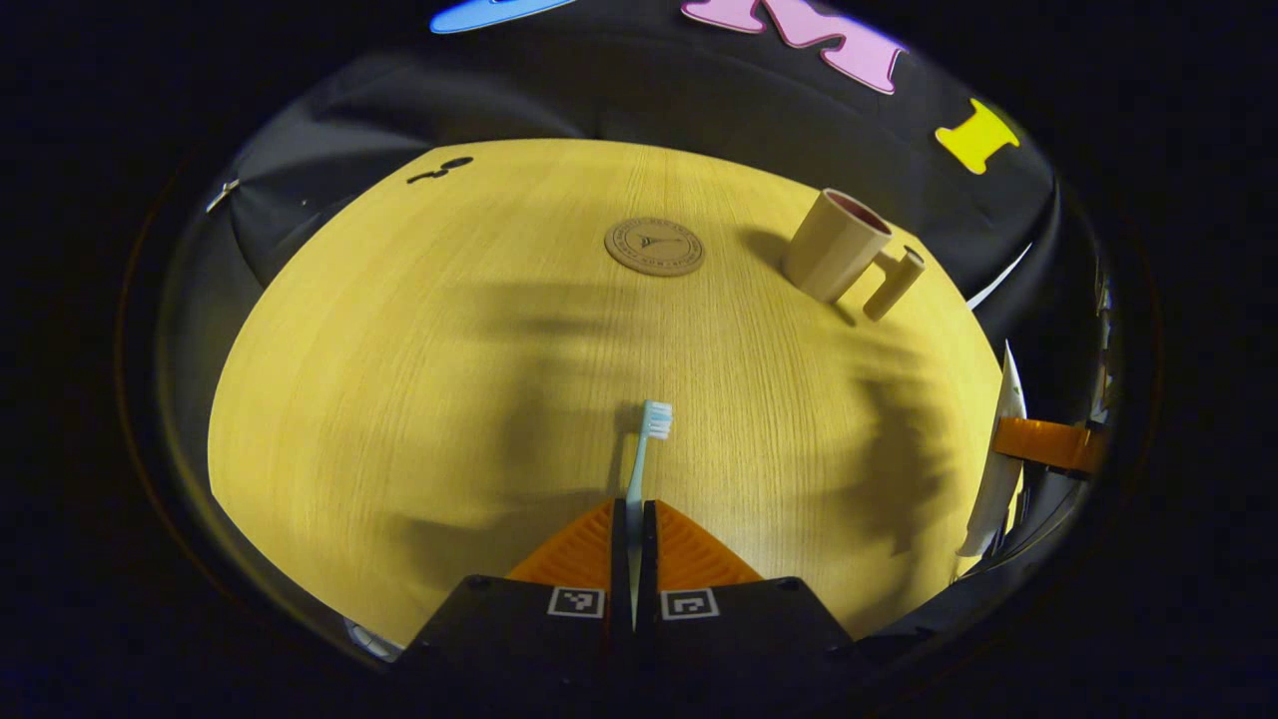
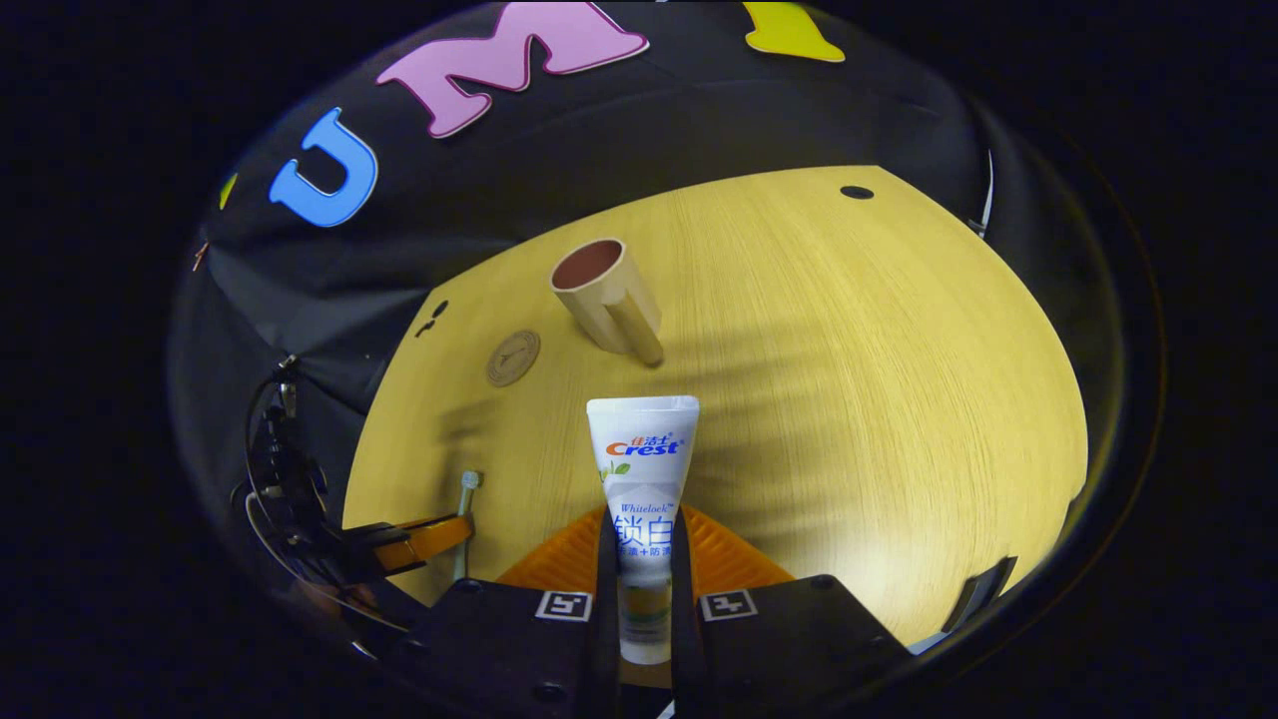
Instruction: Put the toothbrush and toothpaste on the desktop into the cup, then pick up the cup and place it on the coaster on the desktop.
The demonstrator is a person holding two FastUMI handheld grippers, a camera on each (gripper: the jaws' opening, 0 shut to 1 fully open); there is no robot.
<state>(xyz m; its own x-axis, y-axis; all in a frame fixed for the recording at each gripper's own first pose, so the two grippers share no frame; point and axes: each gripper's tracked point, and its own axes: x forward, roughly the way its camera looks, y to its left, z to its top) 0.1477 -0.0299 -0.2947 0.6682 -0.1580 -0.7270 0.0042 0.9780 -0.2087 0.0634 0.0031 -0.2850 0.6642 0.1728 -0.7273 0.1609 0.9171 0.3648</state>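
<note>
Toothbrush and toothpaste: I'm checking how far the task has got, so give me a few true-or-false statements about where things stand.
1. The left gripper is shut on the toothbrush. True.
2. The toothpaste lies loose on the desktop. False: the right gripper holds it between its fingers.
3. The cup stands on the coaster. False: it stands beside it, apart.
4. The cup holds nothing yet. True.

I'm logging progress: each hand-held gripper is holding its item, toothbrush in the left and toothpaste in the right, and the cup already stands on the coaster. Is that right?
Not quite. In the left gripper view the cup stands on the bare desktop, apart from the coaster. The rest holds: the left hand-held gripper grips the toothbrush, the right hand-held gripper the toothpaste.
</note>
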